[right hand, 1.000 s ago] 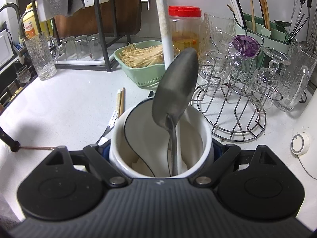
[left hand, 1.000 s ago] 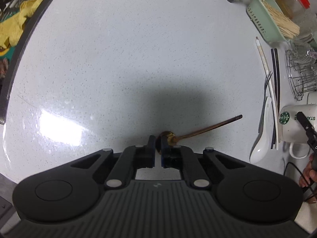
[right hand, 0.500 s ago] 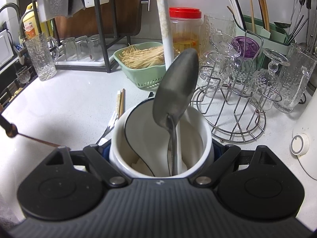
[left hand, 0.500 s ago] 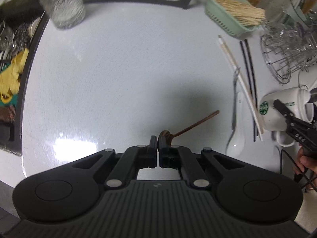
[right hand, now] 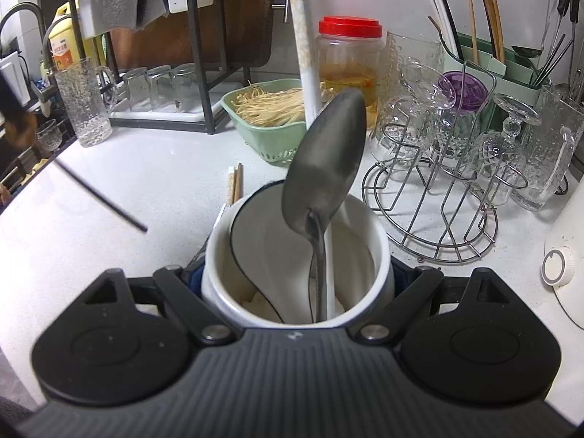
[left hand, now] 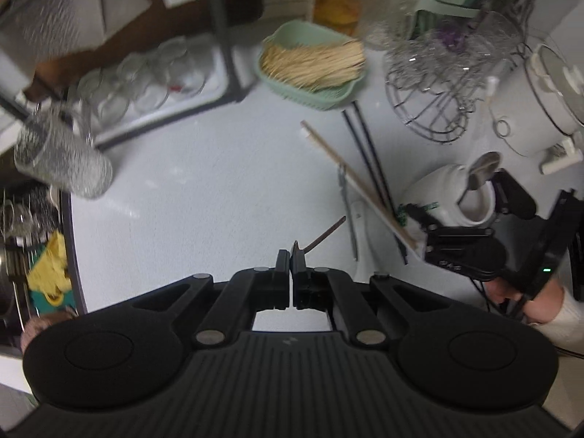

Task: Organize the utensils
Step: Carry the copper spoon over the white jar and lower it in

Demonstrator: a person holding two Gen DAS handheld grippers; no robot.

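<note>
White speckled countertop (left hand: 204, 189) fills both views. One white ceramic mug (right hand: 295, 255) is my landmark: my right gripper (right hand: 296, 273) clasps its sides, jaws partly spread. It contains one grey metal spoon (right hand: 325, 168), one white ladle-like utensil (right hand: 303, 47) cut off above, and one curved white piece, hard to identify. Left of the mug lie one pair of black chopsticks (left hand: 365, 146), pale chopsticks (left hand: 350, 179) and a blurred fork (left hand: 348, 211). My left gripper (left hand: 291, 255), fully closed, pinches one slim brown spoon (left hand: 326, 235), its bowl hidden. Since a second ago, this spoon has left the counter and risen.
</note>
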